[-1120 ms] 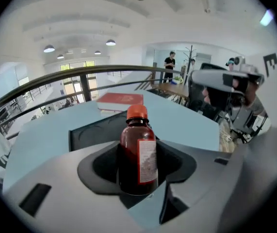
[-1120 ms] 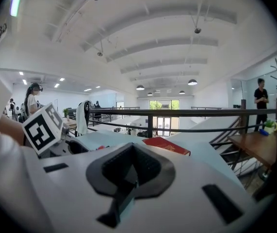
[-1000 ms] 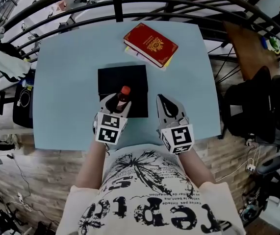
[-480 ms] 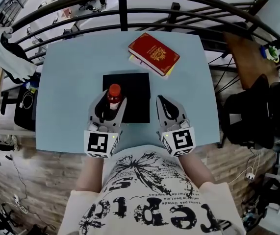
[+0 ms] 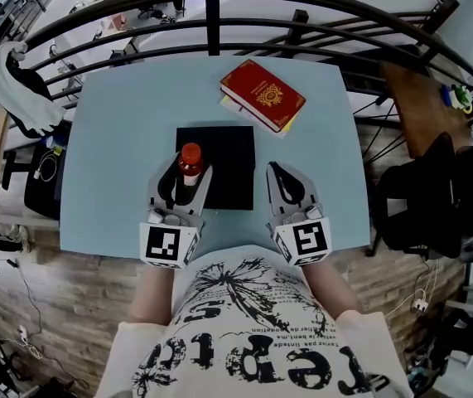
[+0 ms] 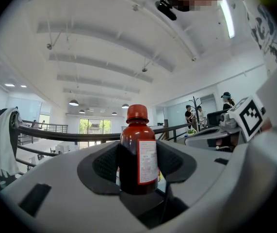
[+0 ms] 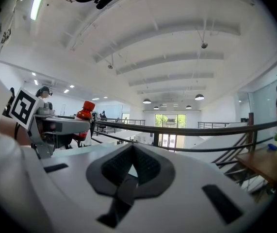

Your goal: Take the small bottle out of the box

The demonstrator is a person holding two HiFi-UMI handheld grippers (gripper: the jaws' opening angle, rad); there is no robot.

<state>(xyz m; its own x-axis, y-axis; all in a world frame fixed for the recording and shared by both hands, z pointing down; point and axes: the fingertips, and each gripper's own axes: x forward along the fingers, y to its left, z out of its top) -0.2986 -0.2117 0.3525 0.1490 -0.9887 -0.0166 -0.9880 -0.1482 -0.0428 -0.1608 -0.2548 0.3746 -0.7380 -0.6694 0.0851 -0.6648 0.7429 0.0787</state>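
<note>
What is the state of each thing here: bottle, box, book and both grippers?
small bottle: upright, cap on, gripped.
left gripper: shut on the small bottle.
right gripper: shut, empty.
black box: flat on the table.
red book: closed, lying flat.

- From the head: looks steeply down on the whole bench (image 5: pixel 112 139), far enough off to take in the left gripper (image 5: pixel 188 172), the right gripper (image 5: pixel 280 174), the railing (image 5: pixel 219 11) beyond and the floor (image 5: pixel 70 288) around.
- From the left gripper: sits low behind its own jaws, faces along them and up toward the ceiling (image 6: pixel 104 42); very near the bottle (image 6: pixel 137 152), dead centre.
- From the right gripper: same low seat behind its jaws, tilted up at ceiling and railing.
- Shared: bottle and railing in all three; in each gripper view, the other gripper's marker cube (image 6: pixel 250 118) at the inner edge.
</note>
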